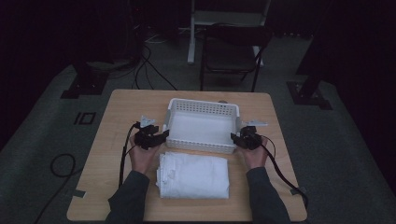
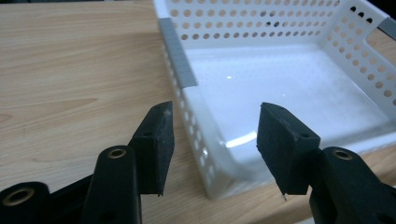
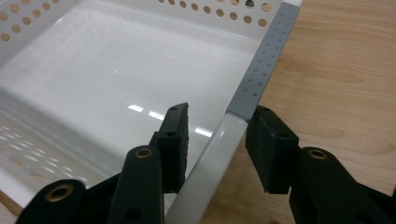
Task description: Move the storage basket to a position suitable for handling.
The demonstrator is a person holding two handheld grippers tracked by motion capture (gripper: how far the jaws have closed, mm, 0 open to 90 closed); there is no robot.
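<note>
White basket (image 1: 201, 126) sits upright, long axis across the table (image 1: 116, 140). Left gripper (image 2: 212, 140) jaws open, straddling its near corner. Right gripper (image 3: 215, 140) jaws straddle the rim, not yet clamped.

We hold two matching grippers, left gripper (image 1: 150, 136) and right gripper (image 1: 247, 138), both matt black. Each carries a pale grey three-cornered plate (image 1: 148, 121) on top and trails a black cable (image 1: 124, 154) back along the forearm. In the gripper views, our jaws end in blocky black pads (image 2: 158, 144) with a fine ribbed face; brass-ringed holes (image 2: 116, 153) mark the jaw arms. Our sleeves (image 1: 130, 196) are dark grey, long, reaching the wrists.
</note>
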